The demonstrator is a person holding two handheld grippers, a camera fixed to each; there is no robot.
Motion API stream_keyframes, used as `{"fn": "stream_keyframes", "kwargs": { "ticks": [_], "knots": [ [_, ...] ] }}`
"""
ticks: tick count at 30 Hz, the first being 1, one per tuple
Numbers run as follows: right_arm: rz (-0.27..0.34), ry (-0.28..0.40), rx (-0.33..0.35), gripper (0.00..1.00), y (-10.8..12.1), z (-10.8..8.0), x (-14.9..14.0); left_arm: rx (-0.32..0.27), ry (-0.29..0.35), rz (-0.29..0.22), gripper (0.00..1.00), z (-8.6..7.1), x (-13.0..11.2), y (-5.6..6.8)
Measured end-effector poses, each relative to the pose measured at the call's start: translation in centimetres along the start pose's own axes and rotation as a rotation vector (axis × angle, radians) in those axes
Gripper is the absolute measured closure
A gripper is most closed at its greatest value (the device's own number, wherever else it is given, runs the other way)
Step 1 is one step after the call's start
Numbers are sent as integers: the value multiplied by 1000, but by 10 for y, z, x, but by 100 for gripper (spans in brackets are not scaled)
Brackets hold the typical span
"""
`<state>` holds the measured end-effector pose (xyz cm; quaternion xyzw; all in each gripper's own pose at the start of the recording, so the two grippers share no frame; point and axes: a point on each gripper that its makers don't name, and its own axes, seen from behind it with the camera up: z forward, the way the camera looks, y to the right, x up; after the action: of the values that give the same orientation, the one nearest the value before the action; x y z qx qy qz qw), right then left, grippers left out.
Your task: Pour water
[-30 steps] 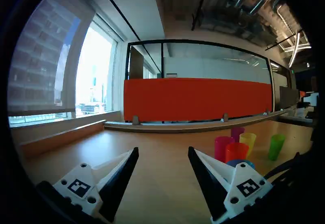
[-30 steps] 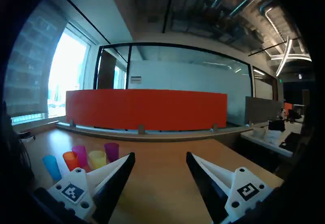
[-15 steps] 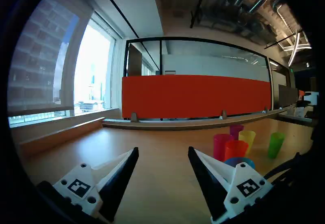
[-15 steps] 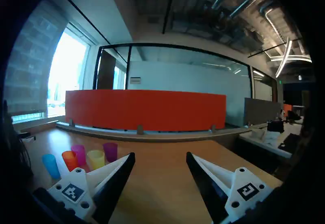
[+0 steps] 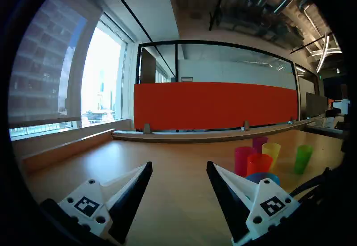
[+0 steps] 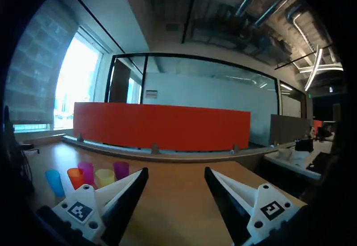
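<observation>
The left gripper and right gripper both hang spread wide, gripping nothing, above the wooden table. The cups (a colourful cluster) stand at four o'clock in the left gripper view and at eight o'clock in the right gripper view.

blue cup: mostly hidden behind left tool | contents: cannot tell

We find no words or numbers we can read; the small wall sign is too blurred for us.
</observation>
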<state>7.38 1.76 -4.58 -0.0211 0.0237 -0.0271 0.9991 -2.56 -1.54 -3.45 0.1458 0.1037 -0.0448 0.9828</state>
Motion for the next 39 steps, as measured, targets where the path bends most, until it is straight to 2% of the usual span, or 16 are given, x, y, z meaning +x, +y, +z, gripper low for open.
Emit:
{"fn": "stream_keyframes", "kwargs": {
  "ticks": [8,14,23,30,39],
  "knots": [
    [12,30,0,3,10,12,-11,0,0,0,10,0,-1,0],
    [34,33,-7,2,14,26,-30,0,0,0,10,1,-1,0],
    [68,21,22,2,5,35,-50,0,0,0,10,1,0,0],
    [81,22,53,0,-12,37,-57,0,0,0,10,0,0,0],
    [85,6,16,1,-9,43,-68,0,0,0,10,0,0,0]
  ]
}}
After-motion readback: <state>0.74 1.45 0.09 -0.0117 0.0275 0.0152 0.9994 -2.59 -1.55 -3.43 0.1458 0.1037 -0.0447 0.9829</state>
